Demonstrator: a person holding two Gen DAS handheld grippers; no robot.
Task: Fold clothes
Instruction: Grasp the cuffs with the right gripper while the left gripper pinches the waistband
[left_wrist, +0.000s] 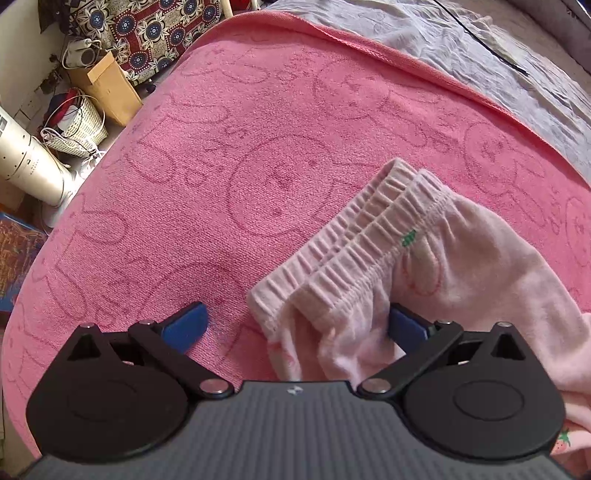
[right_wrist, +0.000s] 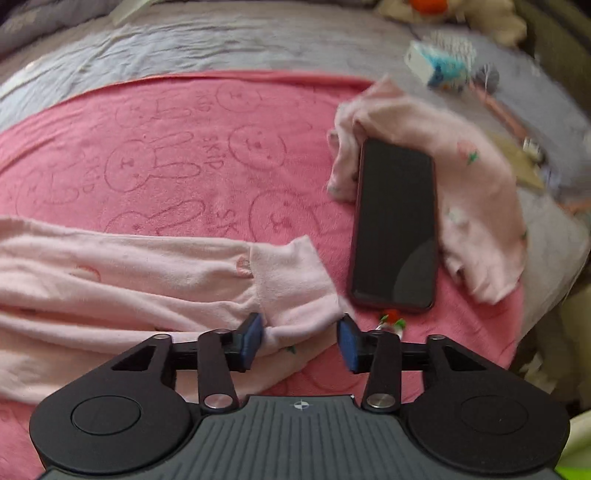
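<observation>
Pale pink children's trousers (left_wrist: 417, 273) lie on a pink towel (left_wrist: 229, 177). In the left wrist view their ribbed waistband (left_wrist: 354, 240) points away, and my left gripper (left_wrist: 295, 326) is wide open with the waistband corner between its blue pads. In the right wrist view the trouser legs (right_wrist: 122, 269) stretch to the left, and the cuff end (right_wrist: 295, 280) lies between the pads of my right gripper (right_wrist: 301, 341), which is open. A second pale pink garment (right_wrist: 476, 192) lies crumpled at the right.
A black phone (right_wrist: 395, 225) lies on the towel (right_wrist: 166, 155) against the second garment. A grey sheet (right_wrist: 207, 48) lies beyond, with a box (right_wrist: 439, 66) and soft toys. Left of the bed are a woven basket (left_wrist: 79, 125) and a cardboard box (left_wrist: 107, 88).
</observation>
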